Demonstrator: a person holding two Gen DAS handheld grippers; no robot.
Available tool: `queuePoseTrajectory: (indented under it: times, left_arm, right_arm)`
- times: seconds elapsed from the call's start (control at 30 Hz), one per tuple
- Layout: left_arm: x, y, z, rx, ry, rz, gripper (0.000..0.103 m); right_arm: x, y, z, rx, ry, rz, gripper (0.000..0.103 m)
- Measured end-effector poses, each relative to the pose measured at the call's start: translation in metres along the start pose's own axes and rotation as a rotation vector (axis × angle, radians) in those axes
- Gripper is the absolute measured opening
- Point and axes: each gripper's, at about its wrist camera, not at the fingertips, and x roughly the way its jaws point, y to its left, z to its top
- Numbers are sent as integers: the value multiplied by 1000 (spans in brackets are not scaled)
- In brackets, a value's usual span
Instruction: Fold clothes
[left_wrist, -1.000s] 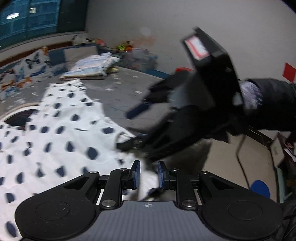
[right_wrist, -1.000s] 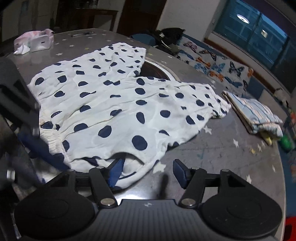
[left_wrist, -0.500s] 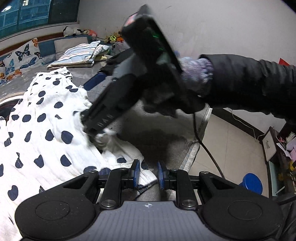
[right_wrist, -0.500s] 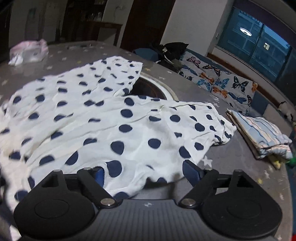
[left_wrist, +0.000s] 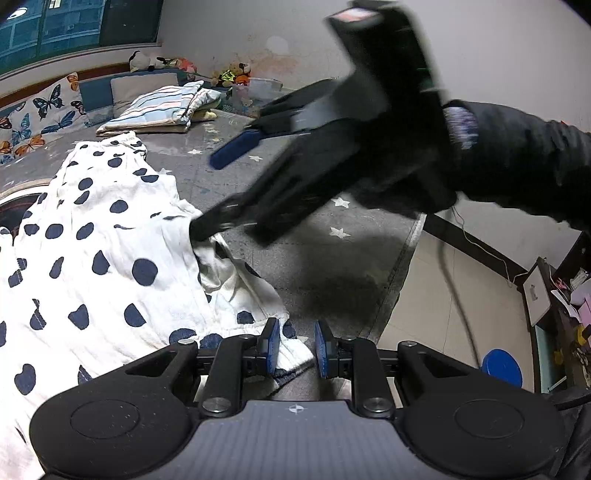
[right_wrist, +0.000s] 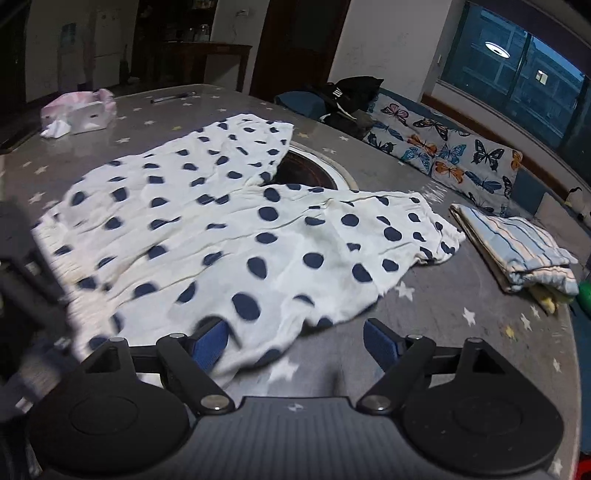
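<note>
On the grey star-printed table (right_wrist: 480, 306) lies a white garment with dark blue dots (right_wrist: 229, 229), spread flat but rumpled, its two legs parting around a round dark inset in the tabletop (right_wrist: 310, 171). A folded striped cloth (right_wrist: 517, 247) sits just beside its far end.

Left gripper (left_wrist: 293, 349): fingers close together but with a visible gap; the elastic waistband corner lies at the left pad. Cannot tell whether it is truly pinched.

Right gripper (right_wrist: 295, 341): fingers wide apart, having just been opening. In the left wrist view its lower finger (left_wrist: 207, 230) presses into a bunched fold of the garment's edge, while the upper blue pad (left_wrist: 236, 149) stands well clear. Nothing is clamped. A dark sleeve (left_wrist: 524, 155) carries it.

Judgement: step in hand is taking hold of the waistband edge for a first fold.

To do it well:
- slide the right lower finger fully under the edge so both layers sit between the pads before closing;
- confirm the left hold on the elastic corner;
- lift both ends level and keep the edge taut, or the thin fabric will sag and crease.

Risk: catching only the top layer.
</note>
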Motion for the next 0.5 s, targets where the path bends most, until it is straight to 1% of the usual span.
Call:
queuePoseTrajectory:
  times: [0.13,0.23,0.3,0.37,0.5]
  left_arm:
    - [1,0,0,1,-2,-1,23]
    - [1,0,1,2,-1,2,23]
    - [1,0,1,5,0,4,23]
    - [1,0,0,3,-1,2,23]
    - [0,0,-1,0,-6,-1,23]
  right_arm:
    - [-8,14,-7,-40,36,17,82]
    - [-1,20,-8,-57,58,26,82]
    - [6,25,-8,-104,97,21,82]
    - [8,29,-7,-139,92,13,82]
    - [18,31,-1,-156,72,-4,84]
